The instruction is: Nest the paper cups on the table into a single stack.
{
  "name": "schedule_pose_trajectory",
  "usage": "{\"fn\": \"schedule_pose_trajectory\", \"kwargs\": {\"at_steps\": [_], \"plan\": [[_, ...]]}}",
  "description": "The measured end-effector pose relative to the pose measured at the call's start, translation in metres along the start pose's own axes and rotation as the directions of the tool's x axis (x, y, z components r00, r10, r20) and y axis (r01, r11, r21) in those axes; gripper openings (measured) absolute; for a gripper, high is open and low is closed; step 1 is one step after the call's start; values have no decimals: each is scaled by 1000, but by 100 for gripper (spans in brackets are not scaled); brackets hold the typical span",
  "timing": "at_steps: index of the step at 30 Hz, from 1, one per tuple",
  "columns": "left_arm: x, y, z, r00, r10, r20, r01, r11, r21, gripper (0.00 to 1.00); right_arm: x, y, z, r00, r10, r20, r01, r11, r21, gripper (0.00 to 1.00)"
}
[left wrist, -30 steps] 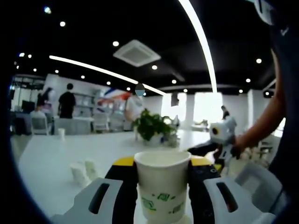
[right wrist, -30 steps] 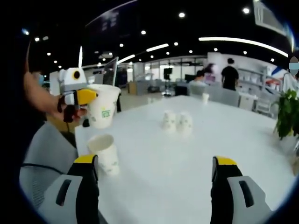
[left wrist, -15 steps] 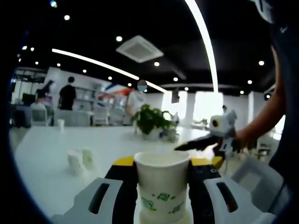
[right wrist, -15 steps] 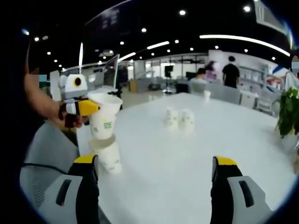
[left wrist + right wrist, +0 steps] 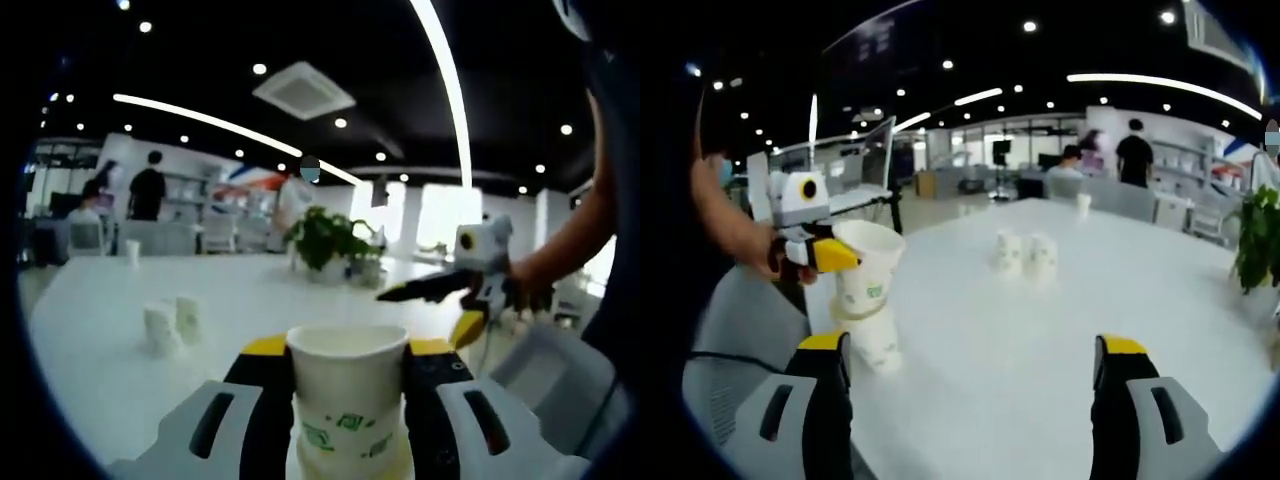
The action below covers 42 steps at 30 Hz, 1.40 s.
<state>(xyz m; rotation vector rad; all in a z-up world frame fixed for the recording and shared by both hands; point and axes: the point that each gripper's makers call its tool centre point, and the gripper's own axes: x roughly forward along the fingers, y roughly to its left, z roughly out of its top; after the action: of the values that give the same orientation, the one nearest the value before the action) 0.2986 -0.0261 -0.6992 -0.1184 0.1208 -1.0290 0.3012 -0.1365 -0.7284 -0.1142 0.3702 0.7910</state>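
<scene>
Left jaws grip a cup (image 5: 347, 400), entering the base cup (image 5: 873, 340); right jaws open. Next: seat, release.

Held paper cup (image 5: 348, 400): off-white, small green printed motif low on its wall; a pale yellowish rim of a second cup (image 5: 872, 338) shows beneath it.
Left gripper (image 5: 348, 420): light grey shells with dark slots, black inner faces, yellow tips on the jaws.
Right gripper (image 5: 975, 395): same grey, black and yellow scheme.
Surface (image 5: 1040, 340): plain glossy white.
Two cups (image 5: 168, 322) at 9 o'clock in the left gripper view: white, faint pale marking.
Plant (image 5: 325, 240) at 12 o'clock: dark green leaves.
Ceiling (image 5: 300, 60): black, with white strip lights and round white spots.
</scene>
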Motion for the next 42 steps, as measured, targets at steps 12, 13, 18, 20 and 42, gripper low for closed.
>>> {"fn": "schedule_pose_trajectory", "kwargs": {"at_steps": [12, 13, 18, 20, 42], "plan": [[-4, 2, -16, 999, 10, -46, -10, 1000, -14, 41, -1, 2, -2, 1000, -1, 0, 1, 1000, 11, 100], [-4, 2, -17, 999, 9, -51, -9, 1000, -11, 41, -1, 2, -2, 1000, 0, 0, 0, 1000, 12, 100], [-6, 0, -23, 996, -1, -86, 1, 1000, 2, 42, 0, 3, -3, 1000, 1, 1, -1, 1000, 13, 100], [-7, -1, -27, 994, 1, -107, -1, 1000, 3, 42, 0, 3, -2, 1000, 2, 2, -2, 1000, 13, 100], [-10, -11, -54, 969, -8, -246, 25, 998, 65, 51, 0, 5, -2, 1000, 3, 8, -3, 1000, 17, 100]]}}
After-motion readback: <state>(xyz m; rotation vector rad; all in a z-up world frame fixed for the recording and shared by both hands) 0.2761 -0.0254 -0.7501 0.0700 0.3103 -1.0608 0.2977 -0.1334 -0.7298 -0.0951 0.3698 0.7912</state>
